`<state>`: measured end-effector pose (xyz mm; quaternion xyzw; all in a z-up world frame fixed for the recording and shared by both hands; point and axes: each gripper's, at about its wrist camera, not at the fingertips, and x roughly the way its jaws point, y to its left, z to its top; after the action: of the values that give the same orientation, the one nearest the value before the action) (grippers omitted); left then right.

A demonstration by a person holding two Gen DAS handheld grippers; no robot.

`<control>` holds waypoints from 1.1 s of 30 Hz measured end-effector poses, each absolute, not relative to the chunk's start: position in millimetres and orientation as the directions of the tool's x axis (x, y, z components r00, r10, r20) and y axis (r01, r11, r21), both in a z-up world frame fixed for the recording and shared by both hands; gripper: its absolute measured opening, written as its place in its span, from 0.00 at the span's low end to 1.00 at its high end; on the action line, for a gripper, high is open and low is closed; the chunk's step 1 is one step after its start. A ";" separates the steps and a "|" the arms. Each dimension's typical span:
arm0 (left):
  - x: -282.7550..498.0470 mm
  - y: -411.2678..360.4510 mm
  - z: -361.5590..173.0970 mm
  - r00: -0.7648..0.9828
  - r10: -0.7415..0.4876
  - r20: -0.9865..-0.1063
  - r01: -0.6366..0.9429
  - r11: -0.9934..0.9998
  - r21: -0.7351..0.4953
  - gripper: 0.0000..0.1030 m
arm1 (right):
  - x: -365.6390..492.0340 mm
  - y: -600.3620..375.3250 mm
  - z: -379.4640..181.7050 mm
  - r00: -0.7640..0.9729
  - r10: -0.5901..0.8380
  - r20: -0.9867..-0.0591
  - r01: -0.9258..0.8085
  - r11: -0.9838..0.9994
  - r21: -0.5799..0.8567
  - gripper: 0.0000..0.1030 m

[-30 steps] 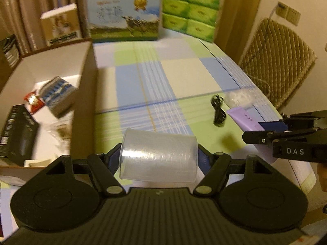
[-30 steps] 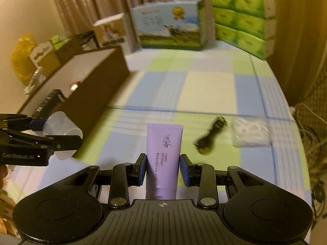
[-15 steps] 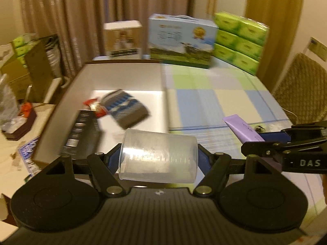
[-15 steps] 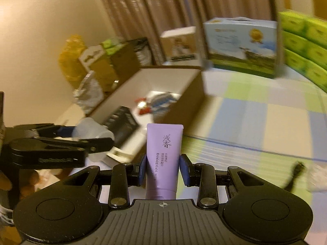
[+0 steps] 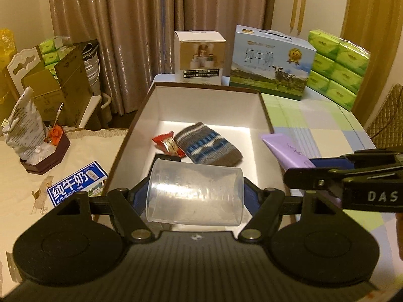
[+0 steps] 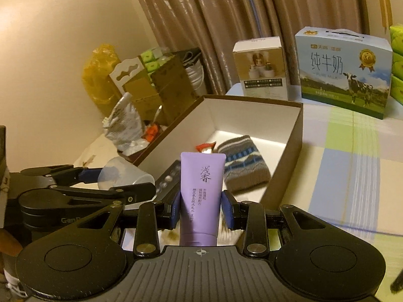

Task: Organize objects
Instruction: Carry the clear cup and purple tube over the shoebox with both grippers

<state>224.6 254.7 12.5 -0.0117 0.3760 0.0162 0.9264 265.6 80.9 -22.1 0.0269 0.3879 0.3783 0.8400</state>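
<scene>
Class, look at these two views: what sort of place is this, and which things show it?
Probably a home dining or living room: brown curtains, a checked tablecloth on the table, and household stock such as a milk carton box and tissue packs.

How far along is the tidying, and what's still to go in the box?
Done: the box already holds a striped sock, a red snack packet and a black item, mostly hidden. In hand: the left gripper clamps a clear cup and the right gripper a purple tube, both near the box. Left: release both inside.
</scene>
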 end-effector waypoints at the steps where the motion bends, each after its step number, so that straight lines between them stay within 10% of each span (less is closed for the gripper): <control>1: 231.9 258.3 12.2 0.718 0.021 -0.696 -0.036 0.999 -0.007 0.68 | 271.0 86.0 -23.3 0.415 0.652 -0.634 -0.613 0.716 0.334 0.31; 30: 402.4 289.9 -46.6 0.644 -0.029 -0.765 0.074 0.997 0.025 0.68 | 416.0 140.9 -84.1 0.519 0.411 -0.749 -0.507 0.854 0.117 0.31; 33: 410.1 287.1 -51.7 0.635 -0.036 -0.772 0.084 0.996 0.023 0.68 | 417.6 140.4 -81.3 0.554 0.410 -0.725 -0.505 0.857 0.099 0.45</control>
<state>410.1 287.1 -51.7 0.0281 0.4262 -0.0330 0.9036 417.6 140.4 -81.3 -0.0605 0.3944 0.2602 0.8793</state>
